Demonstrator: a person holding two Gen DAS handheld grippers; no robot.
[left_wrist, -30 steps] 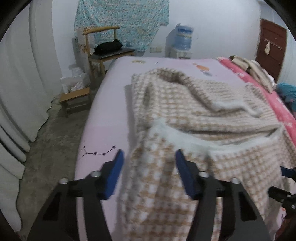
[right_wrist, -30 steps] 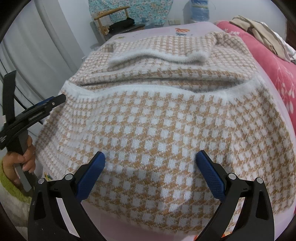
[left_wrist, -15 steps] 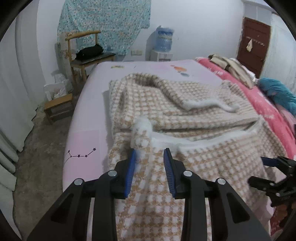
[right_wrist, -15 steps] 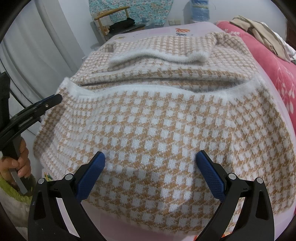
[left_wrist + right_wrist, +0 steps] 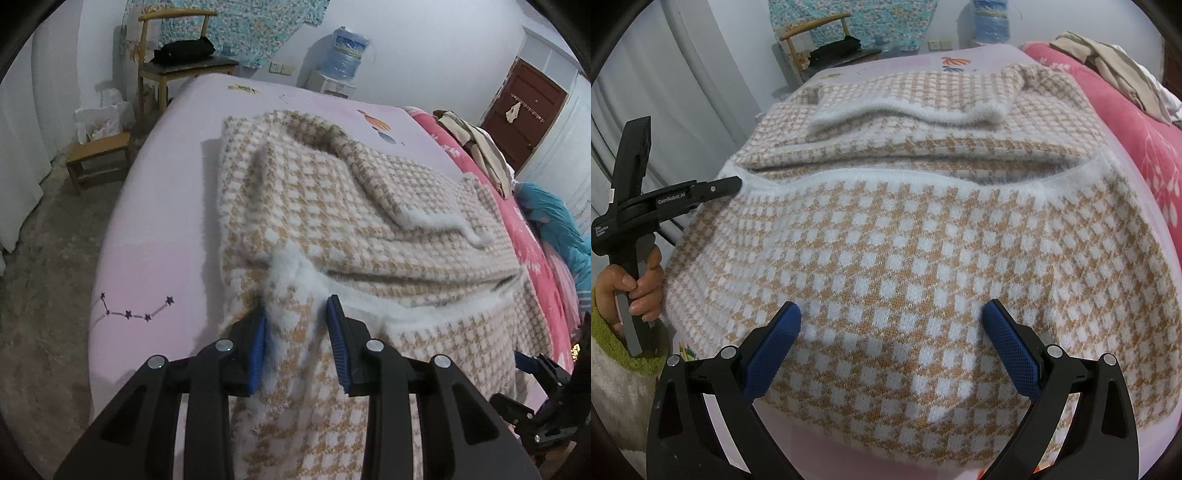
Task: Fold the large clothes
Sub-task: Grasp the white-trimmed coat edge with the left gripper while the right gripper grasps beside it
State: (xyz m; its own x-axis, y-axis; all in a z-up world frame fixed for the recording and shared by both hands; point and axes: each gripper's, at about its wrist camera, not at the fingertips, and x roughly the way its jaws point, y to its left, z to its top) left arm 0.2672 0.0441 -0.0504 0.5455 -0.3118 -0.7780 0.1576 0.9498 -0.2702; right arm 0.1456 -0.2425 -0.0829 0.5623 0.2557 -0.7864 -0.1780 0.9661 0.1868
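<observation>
Your left hand-held gripper (image 5: 297, 314) pinches the white hem of the tan-and-white checked knit sweater (image 5: 923, 236); your right hand-held gripper (image 5: 892, 317) hangs wide open, empty, above it.

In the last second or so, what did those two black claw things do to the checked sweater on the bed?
The left gripper moved in on the sweater and its jaws have just been closing: they now pinch the fluffy white hem corner, bunched between the blue pads. The right gripper stayed put, wide open over the near edge, holding nothing. The rest of the sweater lies on the pink bed as before.
</observation>
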